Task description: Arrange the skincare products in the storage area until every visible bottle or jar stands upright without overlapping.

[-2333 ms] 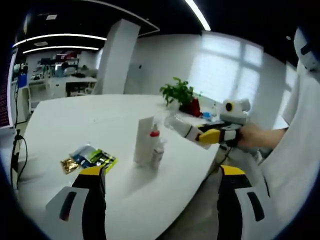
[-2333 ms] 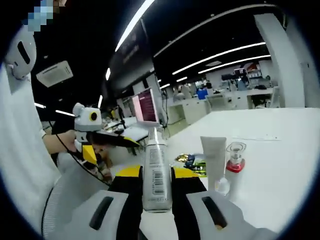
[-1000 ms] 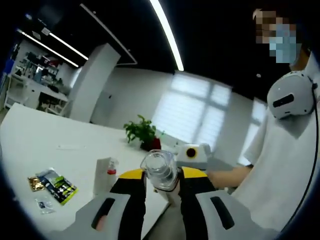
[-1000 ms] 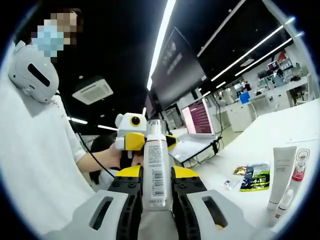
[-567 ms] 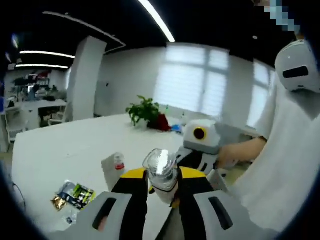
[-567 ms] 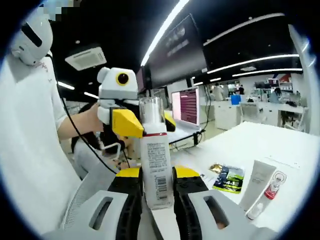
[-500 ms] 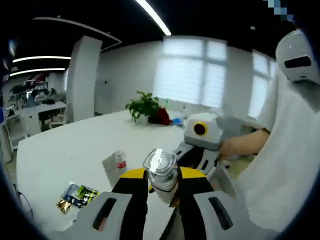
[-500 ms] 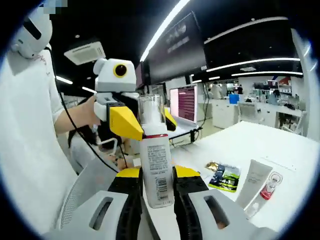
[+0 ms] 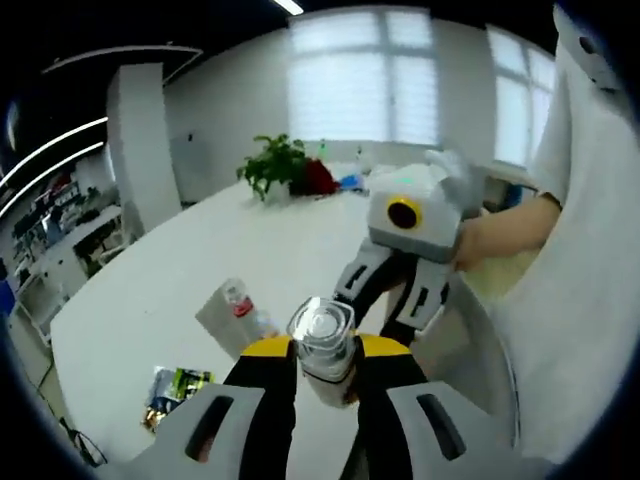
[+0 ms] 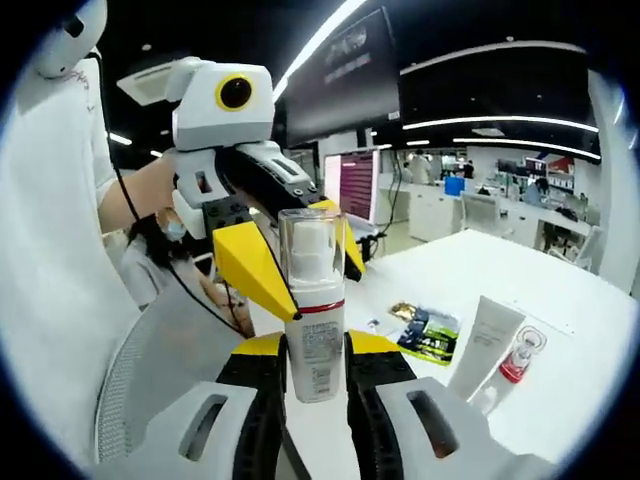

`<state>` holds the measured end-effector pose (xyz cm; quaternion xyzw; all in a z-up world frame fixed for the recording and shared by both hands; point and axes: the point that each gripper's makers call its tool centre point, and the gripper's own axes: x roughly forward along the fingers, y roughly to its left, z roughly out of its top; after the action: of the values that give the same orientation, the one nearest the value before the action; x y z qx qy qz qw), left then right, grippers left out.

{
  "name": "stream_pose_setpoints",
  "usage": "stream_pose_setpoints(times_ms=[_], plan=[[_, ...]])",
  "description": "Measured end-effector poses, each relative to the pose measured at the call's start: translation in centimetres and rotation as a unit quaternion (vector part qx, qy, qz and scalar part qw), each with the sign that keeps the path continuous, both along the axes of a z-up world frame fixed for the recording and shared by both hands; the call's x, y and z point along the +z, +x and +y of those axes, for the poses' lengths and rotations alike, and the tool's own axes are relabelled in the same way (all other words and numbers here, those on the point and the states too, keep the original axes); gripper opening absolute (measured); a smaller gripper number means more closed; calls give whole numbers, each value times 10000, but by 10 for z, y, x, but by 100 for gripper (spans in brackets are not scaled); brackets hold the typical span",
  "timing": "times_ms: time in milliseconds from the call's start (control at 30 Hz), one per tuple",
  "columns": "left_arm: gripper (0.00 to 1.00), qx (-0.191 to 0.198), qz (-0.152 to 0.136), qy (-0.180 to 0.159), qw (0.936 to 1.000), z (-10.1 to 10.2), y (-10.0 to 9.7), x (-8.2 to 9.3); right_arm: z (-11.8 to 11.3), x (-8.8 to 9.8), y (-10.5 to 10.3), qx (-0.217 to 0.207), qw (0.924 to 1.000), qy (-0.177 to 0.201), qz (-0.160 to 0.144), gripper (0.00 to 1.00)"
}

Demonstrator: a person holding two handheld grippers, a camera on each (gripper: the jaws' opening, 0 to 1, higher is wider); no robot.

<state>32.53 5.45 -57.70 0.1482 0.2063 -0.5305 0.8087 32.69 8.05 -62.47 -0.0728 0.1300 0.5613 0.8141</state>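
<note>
Office space with strip lights and a long white counter (image 9: 200,270) lies behind both grippers. Midair, a clear-capped bottle (image 10: 312,310) is pinched at both ends: the right gripper (image 10: 314,372) has its fingers closed on the labelled body, and the left gripper (image 9: 325,360) has its fingers closed on the cap end. In the left gripper view, that cap is seen end-on.

This looks like a handover or re-grip step, with the bottle not yet set down. Next, I judge, one gripper must let go so the other can carry the bottle to the counter and stand it upright clear of the others.

Right gripper view shows the bottle side-on with its barcode label, and at 4 o'clock a white tube (image 10: 486,345), a small red-capped bottle (image 10: 515,368) and a sachet (image 10: 425,328). Left gripper view shows a plant (image 9: 275,165) at 11 o'clock and the right gripper reaching in from 2 o'clock.
</note>
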Motion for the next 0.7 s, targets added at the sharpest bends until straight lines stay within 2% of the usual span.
stream_pose_setpoints(times_ms=[267,700], plan=[[17,130,127,24,9998,0,14,-14,-3,-14,13,16,9999,-150,-78,21],[17,438,402,39,9982,2,46,-58,-6,-57,43,16,9984,-547,-104,20]])
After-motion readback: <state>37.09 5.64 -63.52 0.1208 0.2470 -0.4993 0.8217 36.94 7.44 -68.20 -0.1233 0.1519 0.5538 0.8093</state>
